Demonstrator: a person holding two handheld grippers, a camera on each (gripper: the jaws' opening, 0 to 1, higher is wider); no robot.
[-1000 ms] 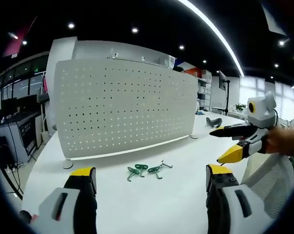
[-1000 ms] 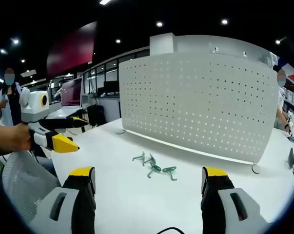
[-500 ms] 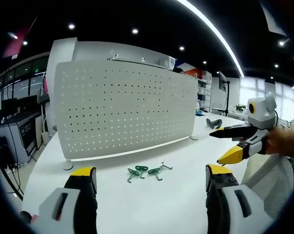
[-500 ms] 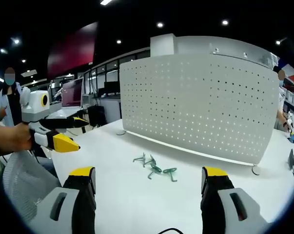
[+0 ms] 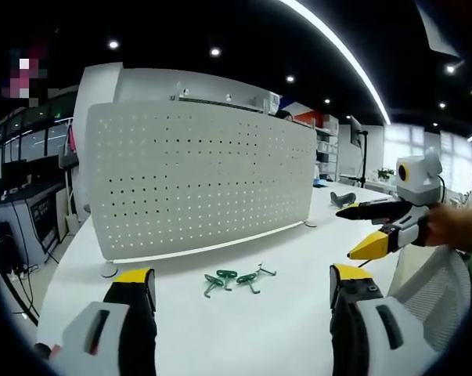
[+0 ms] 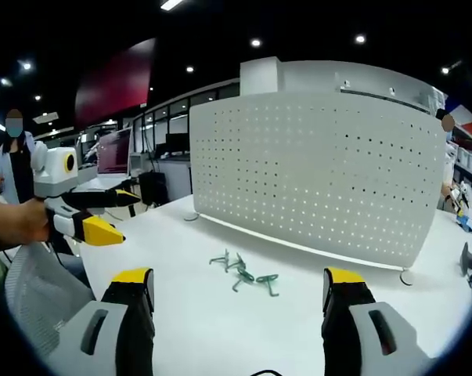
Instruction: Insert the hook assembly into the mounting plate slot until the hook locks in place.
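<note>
Hooks (image 5: 237, 277) lie loose on the white table (image 5: 282, 329), just before the upright perforated mounting plate (image 5: 200, 176). Left gripper (image 5: 243, 294) and right gripper (image 6: 232, 294) are held empty, jaws spread. One hook should be grasped by its shank, leaving the prongs free for insertion.

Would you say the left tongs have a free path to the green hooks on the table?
Probably yes: the left tongs are open, and the green hooks lie on bare table just ahead.
</note>
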